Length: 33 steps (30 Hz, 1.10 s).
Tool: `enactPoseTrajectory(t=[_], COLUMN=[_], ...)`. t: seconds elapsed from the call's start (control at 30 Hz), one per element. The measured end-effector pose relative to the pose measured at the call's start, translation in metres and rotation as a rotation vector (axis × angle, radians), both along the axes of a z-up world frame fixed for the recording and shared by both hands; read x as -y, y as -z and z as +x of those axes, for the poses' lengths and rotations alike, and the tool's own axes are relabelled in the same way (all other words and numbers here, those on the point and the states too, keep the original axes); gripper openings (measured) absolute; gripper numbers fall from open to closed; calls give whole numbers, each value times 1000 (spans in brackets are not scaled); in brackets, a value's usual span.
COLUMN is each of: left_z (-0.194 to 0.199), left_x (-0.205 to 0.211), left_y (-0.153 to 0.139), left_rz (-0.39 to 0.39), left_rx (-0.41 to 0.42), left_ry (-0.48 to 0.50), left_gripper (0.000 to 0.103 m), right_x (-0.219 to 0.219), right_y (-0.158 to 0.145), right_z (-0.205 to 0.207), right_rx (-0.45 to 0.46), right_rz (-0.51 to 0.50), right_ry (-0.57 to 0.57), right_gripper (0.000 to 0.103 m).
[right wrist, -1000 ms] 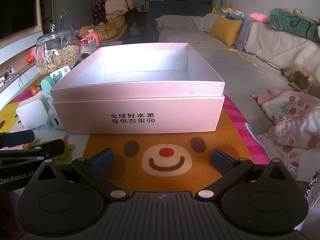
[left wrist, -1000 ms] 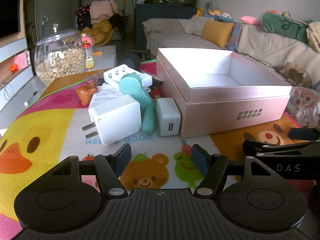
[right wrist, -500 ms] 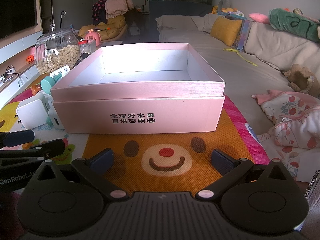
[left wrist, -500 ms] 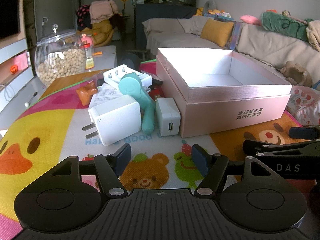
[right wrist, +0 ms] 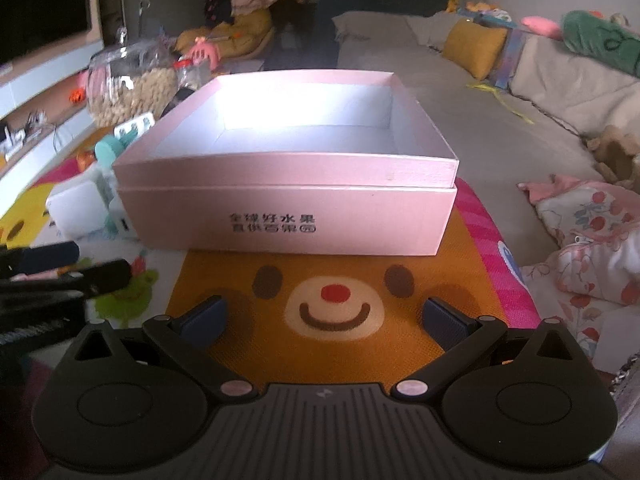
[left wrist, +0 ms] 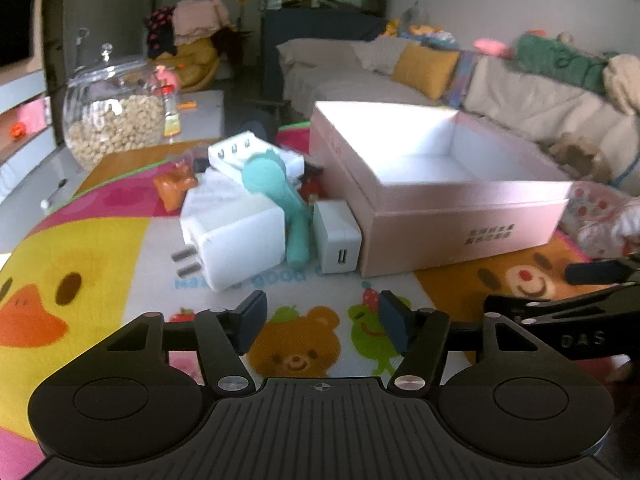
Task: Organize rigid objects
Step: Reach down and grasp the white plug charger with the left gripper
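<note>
An open, empty pink box (left wrist: 460, 216) (right wrist: 288, 196) stands on a cartoon play mat. Left of it lies a pile: a large white plug charger (left wrist: 236, 240), a small white USB charger (left wrist: 338, 242), a teal handheld fan (left wrist: 280, 196), a white power strip (left wrist: 244, 152) and an orange toy (left wrist: 174, 190). My left gripper (left wrist: 320, 318) is open and empty, just short of the chargers. My right gripper (right wrist: 322, 320) is open and empty, in front of the box over the bear face.
A glass jar of nuts (left wrist: 114, 120) stands behind the pile. A sofa with a yellow cushion (left wrist: 424, 68) runs along the right. Flowered cloth (right wrist: 592, 248) lies right of the mat. The other gripper shows at each view's edge (left wrist: 560, 316).
Both grippers have risen and tilted slightly, so both views are a little blurred. The objects on the mat have not moved. Both grippers stay open.
</note>
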<state>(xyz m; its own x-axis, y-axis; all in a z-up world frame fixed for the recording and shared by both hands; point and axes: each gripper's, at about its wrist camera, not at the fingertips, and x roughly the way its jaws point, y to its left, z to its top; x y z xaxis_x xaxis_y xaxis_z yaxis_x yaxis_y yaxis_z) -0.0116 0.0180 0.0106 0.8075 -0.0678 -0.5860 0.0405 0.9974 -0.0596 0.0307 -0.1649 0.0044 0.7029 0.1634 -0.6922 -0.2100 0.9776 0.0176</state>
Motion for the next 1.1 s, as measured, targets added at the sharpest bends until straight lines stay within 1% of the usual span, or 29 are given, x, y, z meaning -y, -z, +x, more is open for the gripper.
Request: enactPoseTrajectory(t=[0.1,0.17,0.3,0.37,0.43,0.5,0.53,0.6,0.67,0.73,0.8,0.83,0.87,0.93,1.0,1.03,1.1], left_z=[-8,-5,18,29,35,36,34,23,13,9,13,18,23,33,40,43,47], left_x=[-20,-32,-46,-50,-56,-59,-59,-54,-50,-44,-39,-39,-41,-46,-50,-51,-52], left_y=[-18,-28,-35,-36,-35,-33,-33,-34,-35,-34,-29,-25,-23,-18,-13,-11,-5], left_rz=[24,34,77,98,92,66,44,40,36,82,153,167,163,128,110,104,88], left_rx=[70,89,76,70,69,30,7,18,32,48,43,30,17,-9,-14,-10,-9], left_ry=[32,37,92,86,90,134,183,263,308,301,260,236,220,208,206,204,209], left_gripper=[67,65,65,65,65,65,67,65,65,66,66,65,65,65,64,63,53], right_x=[0,0,1,1,1,2,2,3,3,1,-1,0,-1,0,0,0,0], right_y=[0,0,-1,-1,-1,-1,-1,-1,-2,-2,-2,-2,-3,-3,-4,-5,-8], right_z=[0,-1,0,0,-1,-1,-2,-3,-5,-7,-9,-9,-10,-12,-14,-16,-20], right_rx=[-5,-6,-15,-15,-12,-9,-7,-4,1,4,10,12,14,21,35,44,67], right_rz=[0,1,3,4,2,3,7,13,17,15,13,13,14,16,20,23,32], right_ry=[-4,-3,-14,-19,-25,-32,-37,-46,-63,-79,-86,-85,-85,-86,-91,-100,-119], right_gripper=[103,103,103,103,103,103,103,103,103,103,102,102,101,99,91,89,76])
